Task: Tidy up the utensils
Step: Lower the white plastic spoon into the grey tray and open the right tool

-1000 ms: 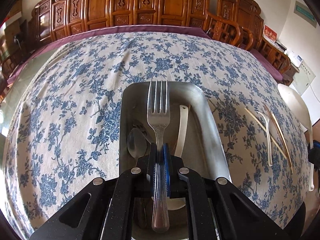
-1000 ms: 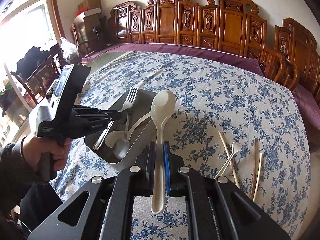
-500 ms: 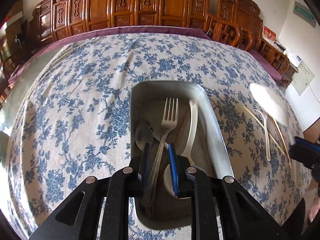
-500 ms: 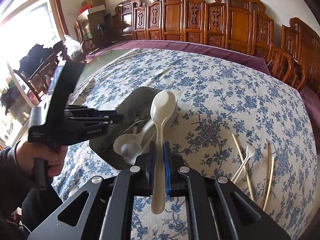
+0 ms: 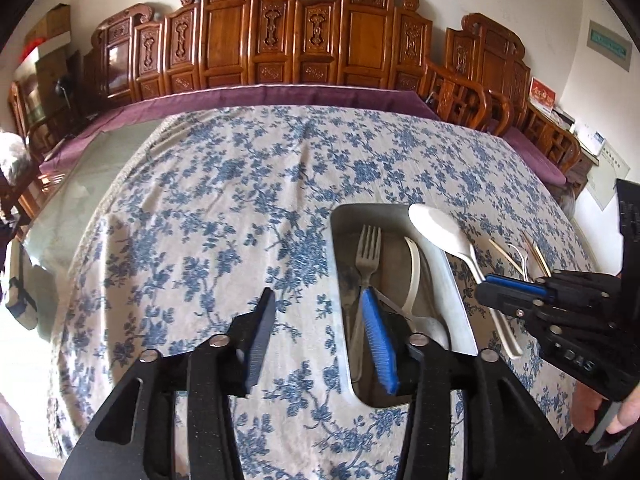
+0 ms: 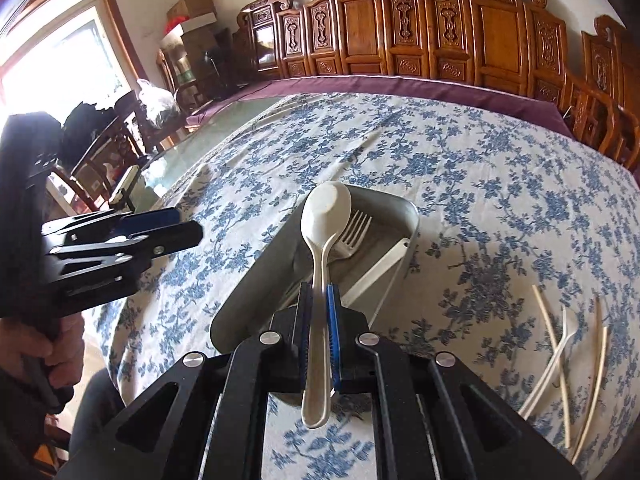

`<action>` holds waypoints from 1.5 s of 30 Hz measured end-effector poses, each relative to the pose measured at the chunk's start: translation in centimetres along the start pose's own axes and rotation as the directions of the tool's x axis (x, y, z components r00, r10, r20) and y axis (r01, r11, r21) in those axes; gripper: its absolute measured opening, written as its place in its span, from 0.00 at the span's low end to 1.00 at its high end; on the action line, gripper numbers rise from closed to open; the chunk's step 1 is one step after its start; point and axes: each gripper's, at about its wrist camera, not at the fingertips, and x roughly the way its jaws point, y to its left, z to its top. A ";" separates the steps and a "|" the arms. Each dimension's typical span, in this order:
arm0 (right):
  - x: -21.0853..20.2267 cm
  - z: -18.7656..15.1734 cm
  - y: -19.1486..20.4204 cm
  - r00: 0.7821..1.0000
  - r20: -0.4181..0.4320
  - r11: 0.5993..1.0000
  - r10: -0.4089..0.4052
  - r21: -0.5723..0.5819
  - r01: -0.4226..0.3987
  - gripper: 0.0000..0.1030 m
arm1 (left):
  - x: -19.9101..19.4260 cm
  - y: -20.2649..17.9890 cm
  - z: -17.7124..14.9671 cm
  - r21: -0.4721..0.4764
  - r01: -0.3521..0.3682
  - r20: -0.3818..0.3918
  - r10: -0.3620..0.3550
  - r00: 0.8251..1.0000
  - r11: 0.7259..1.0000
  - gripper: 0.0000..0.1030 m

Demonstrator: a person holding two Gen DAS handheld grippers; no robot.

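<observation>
Fork [image 5: 369, 254] lies in tray [image 5: 456, 300] beyond spread left fingers [image 5: 264, 336]; right fingers [image 6: 306, 332] clamp white spoon [image 6: 322, 240].

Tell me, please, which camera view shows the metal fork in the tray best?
The left wrist view: the fork lies in the tray with tines and part of the handle plain. In the right wrist view the white spoon, held by the right gripper, hides all but the tines.

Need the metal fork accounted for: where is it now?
In the left wrist view the fork lies inside the steel tray, tines away, left of a white spoon.
</observation>
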 end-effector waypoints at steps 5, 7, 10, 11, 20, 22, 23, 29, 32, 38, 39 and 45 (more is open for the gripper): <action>1.9 0.6 -0.1 1.000 -0.018 0.999 0.019 0.049 -0.018 0.09 | -1.5 1.5 -0.1 -0.019 -0.012 0.029 0.013 1.000 1.000 0.65; 2.9 0.8 -0.1 0.999 -0.029 0.998 0.022 0.063 -0.020 0.09 | -2.0 2.0 -0.2 -0.026 -0.020 0.040 0.021 0.999 0.999 0.75; 4.1 1.0 -0.2 0.999 -0.038 0.997 0.019 0.080 -0.016 0.09 | -2.6 2.7 -0.4 -0.033 -0.026 0.045 0.027 0.999 0.999 0.78; 4.4 1.1 -0.2 0.999 -0.039 0.996 0.020 0.085 -0.017 0.09 | -2.8 2.8 -0.5 -0.036 -0.028 0.046 0.030 0.998 0.999 0.79; 8.0 1.5 -0.6 0.997 -0.077 0.993 0.005 0.120 0.005 0.09 | -3.6 3.2 -0.8 -0.032 -0.044 0.049 0.045 0.998 0.999 0.82; 8.6 1.7 -0.5 0.997 -0.083 0.992 0.003 0.123 0.007 0.09 | -3.7 3.1 -0.8 -0.030 -0.046 0.050 0.048 0.998 0.998 0.82; 8.9 1.8 -0.5 0.996 -0.086 0.992 0.003 0.125 0.008 0.09 | -3.7 3.1 -0.8 -0.030 -0.046 0.050 0.047 0.998 0.998 0.82; 9.6 2.2 -0.3 0.995 -0.095 0.993 0.004 0.118 0.007 0.10 | -4.1 2.9 -0.8 -0.023 -0.051 0.050 0.052 0.997 0.998 0.83; 9.3 2.1 -0.2 0.995 -0.095 0.993 0.027 0.115 -0.016 0.11 | -4.2 2.7 -0.8 -0.021 -0.051 0.050 0.052 0.997 0.998 0.83; 6.9 1.1 -0.1 0.998 -0.060 0.999 0.008 0.052 -0.005 0.10 | -4.2 1.7 -0.9 -0.010 -0.048 0.051 0.048 0.998 0.999 0.83; 6.3 0.9 -0.1 0.999 -0.052 0.999 0.002 0.037 0.000 0.10 | -4.2 1.4 -0.9 -0.008 -0.045 0.052 0.046 0.998 0.999 0.83; 1.5 -0.6 -1.1 1.000 -0.005 0.999 -0.027 -0.025 0.027 0.11 | -4.3 -0.7 -0.7 0.010 -0.031 0.064 0.030 0.998 0.999 0.83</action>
